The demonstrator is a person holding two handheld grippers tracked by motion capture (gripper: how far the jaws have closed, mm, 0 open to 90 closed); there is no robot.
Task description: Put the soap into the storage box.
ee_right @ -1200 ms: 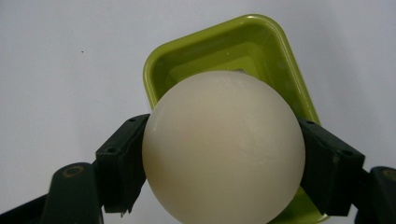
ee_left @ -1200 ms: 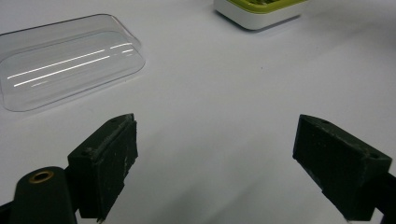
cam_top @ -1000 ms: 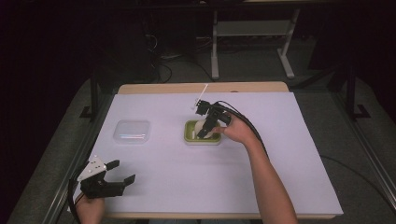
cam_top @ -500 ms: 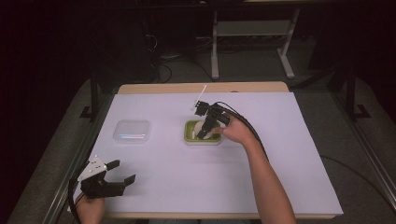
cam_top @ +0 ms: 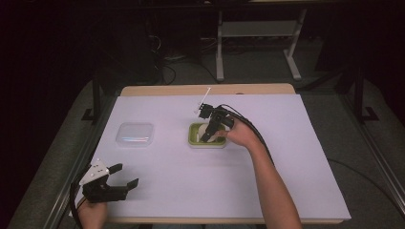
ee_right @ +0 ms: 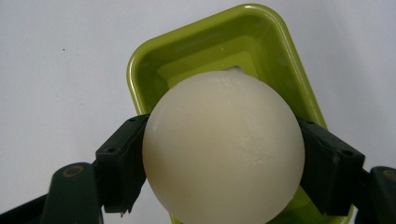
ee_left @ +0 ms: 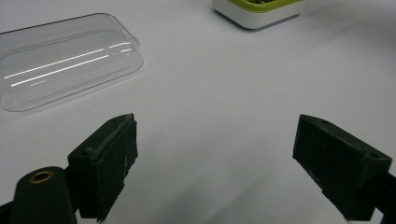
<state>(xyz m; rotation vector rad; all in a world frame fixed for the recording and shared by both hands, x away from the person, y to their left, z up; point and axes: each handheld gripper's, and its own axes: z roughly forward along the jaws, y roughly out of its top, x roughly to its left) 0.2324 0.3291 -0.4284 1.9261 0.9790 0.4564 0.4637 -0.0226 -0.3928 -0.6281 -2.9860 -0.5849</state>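
Right gripper (cam_top: pixel 206 137): jaws clamped on cream ball (ee_right: pixel 223 148), 1 jaw each side. Ball held directly above green tray (ee_right: pixel 261 42), mid-table on white sheet (cam_top: pixel 286 157).
Left gripper (cam_top: pixel 123 176): jaws spread wide, nothing between, near front-left table edge. Clear lid (ee_left: pixel 60 58) lies flat, well apart from tray.

You had the high view fixed above your side, looking forward and down over the whole white table (cam_top: pixel 286 181). Your left gripper view sat low near the surface, facing the clear lid (ee_left: pixel 65 58) and green dish (ee_left: pixel 261 11). Your right gripper view looked down close on that same dish (ee_right: pixel 154 60).
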